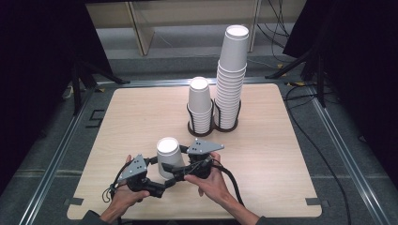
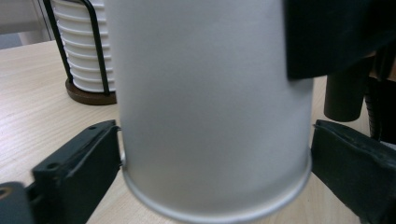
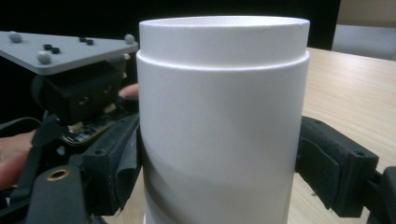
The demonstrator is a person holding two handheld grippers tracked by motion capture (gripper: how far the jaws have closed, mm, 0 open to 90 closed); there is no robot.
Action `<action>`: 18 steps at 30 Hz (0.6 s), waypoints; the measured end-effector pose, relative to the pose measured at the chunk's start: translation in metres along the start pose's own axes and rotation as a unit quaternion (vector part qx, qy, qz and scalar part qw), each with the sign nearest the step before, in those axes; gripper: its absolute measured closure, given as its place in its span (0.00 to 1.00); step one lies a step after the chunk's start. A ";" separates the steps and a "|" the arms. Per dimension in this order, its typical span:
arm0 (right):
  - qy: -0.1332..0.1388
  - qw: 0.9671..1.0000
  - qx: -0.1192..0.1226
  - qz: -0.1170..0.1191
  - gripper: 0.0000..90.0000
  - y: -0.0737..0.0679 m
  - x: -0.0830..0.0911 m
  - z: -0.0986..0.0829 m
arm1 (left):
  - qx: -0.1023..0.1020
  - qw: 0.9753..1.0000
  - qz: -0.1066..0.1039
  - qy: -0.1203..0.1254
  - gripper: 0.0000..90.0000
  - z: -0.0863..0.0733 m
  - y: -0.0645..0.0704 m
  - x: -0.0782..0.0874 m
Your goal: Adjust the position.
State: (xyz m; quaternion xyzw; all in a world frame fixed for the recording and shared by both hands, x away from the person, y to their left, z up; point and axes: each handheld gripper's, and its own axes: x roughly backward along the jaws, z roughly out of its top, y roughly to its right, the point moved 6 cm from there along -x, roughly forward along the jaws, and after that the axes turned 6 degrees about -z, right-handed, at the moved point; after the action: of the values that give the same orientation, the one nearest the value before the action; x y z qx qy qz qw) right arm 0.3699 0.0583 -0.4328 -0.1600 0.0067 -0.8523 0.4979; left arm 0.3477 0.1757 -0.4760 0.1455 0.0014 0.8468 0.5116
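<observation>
In the high view, a white paper cup (image 1: 168,157) stands upside down on the table (image 1: 281,154), near the front edge and well in front of the two cup holders. The short stack (image 1: 200,105) sits in the left holder and the tall stack (image 1: 231,77) just beside it on the right. The left gripper (image 1: 162,183) and the right gripper (image 1: 176,174) both meet at the lower part of the cup, one from each side.

In the left gripper view, the cup (image 2: 212,107) is between the two black jaws, with its rolled rim at the bottom near the table. The jaws are narrow, touching or almost touching the cup wall; I judge they hold it. The short stack (image 2: 86,46) is behind the cup, on the left.

In the right gripper view, the cup (image 3: 222,121) also stands between the jaws, which press its sides, so this gripper holds it too. The left gripper (image 3: 100,154) is just beside the cup.

I think the step in hand is separating or lifting this cup. The next move calls for a soft grip, because the thin wall can crush, and then a lift toward the stacks.
</observation>
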 end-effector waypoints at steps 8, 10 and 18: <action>0.001 1.000 -0.006 0.014 0.22 -0.006 -0.002 0.000 | 0.002 1.000 0.003 -0.006 0.00 0.001 0.000 0.001; -0.005 1.000 -0.012 0.019 0.22 -0.007 -0.002 -0.002 | 0.002 1.000 0.000 -0.004 0.01 0.001 0.001 0.001; -0.011 1.000 -0.016 0.024 0.21 -0.008 -0.001 -0.003 | -0.005 1.000 0.001 -0.012 0.07 0.001 0.002 0.002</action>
State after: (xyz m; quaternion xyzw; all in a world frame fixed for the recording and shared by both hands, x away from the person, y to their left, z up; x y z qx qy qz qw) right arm 0.3624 0.0630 -0.4345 -0.1773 0.0181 -0.8380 0.5157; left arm 0.3456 0.1767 -0.4747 0.1527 -0.0094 0.8455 0.5115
